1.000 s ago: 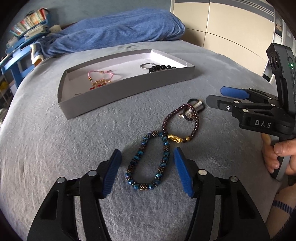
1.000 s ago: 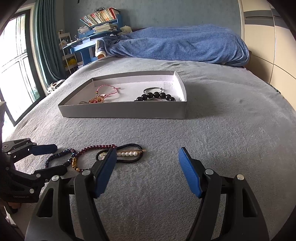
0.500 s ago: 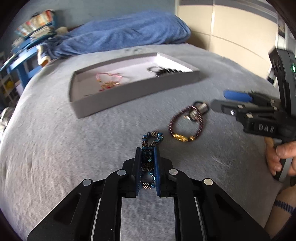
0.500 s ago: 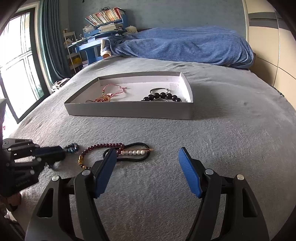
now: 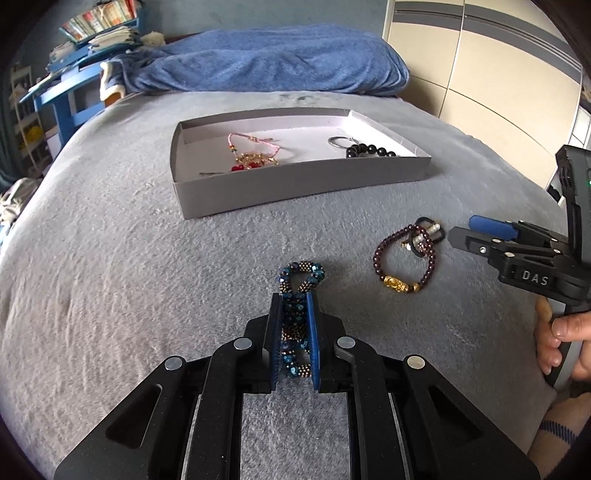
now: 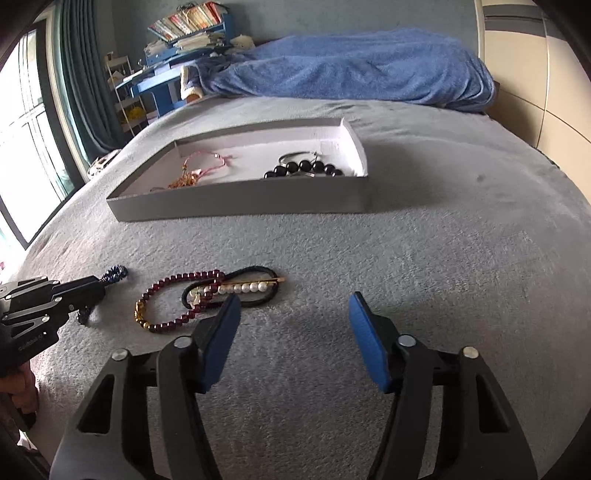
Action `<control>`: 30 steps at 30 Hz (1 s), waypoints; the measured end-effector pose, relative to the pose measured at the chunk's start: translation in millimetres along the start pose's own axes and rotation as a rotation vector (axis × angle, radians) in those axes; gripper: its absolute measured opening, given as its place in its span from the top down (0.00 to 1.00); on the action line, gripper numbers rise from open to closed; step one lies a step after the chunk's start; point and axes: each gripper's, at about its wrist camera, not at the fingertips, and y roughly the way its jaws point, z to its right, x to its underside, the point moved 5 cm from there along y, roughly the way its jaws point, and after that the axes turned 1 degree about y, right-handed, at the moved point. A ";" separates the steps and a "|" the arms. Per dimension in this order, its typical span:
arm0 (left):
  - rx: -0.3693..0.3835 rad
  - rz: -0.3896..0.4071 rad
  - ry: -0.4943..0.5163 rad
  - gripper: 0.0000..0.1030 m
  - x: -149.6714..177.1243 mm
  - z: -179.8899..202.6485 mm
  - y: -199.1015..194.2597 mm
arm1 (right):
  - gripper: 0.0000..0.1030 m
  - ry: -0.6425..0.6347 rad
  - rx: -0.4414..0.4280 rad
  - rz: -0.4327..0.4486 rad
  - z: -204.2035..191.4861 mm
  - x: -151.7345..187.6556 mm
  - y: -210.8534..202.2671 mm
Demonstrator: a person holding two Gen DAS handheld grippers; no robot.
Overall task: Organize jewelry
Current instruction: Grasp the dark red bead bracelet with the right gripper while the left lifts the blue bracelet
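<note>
Left wrist view, left hand-held gripper (image 5: pixel 294 306) angled down, pinching blue beaded bracelet (image 5: pixel 300 280), right hand-held gripper (image 6: pixel 293 299) spread, closing on nothing

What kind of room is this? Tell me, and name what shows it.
Most likely a bedroom. The jewelry lies on a bed with a grey cover, a rumpled blue blanket sits at its far end, and a blue desk stacked with books stands by the curtained window.
</note>
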 end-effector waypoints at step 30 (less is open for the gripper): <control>-0.005 0.032 -0.038 0.89 -1.6 -6.5 -5.7 | 0.64 -0.022 -0.291 -0.137 -50.8 11.2 0.3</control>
